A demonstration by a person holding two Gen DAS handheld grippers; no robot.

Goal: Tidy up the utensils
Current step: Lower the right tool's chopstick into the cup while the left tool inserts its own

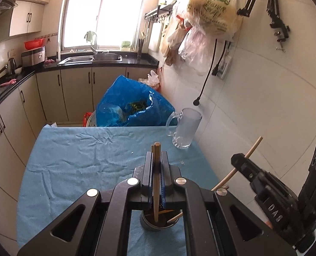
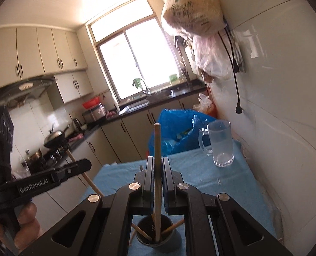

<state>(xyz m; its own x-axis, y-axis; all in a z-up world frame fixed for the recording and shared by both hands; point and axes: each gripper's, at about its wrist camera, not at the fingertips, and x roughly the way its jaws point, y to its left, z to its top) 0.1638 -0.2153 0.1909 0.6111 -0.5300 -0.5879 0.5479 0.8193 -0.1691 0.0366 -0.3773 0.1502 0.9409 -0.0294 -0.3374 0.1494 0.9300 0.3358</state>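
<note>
The left gripper (image 1: 157, 164) and the right gripper (image 2: 157, 168) each pinch a wooden chopstick (image 1: 156, 177) upright over the dark cup (image 2: 154, 234) on the blue cloth (image 1: 83, 153). That cup already holds a few chopsticks, so sorting looks partly done. The glass mug (image 2: 221, 144) seems empty, though glare blurs it.

- "GenRobot.AI" in pale letters runs along the side of the left gripper (image 2: 158, 168), seen at nine o'clock in the right wrist view.
- "DAS" is embossed on the black body of the right gripper (image 1: 234, 160), at four o'clock in the left wrist view.
- Green printed characters on the hanging plastic bag (image 1: 211, 10), at one o'clock, are too blurred to read.
</note>
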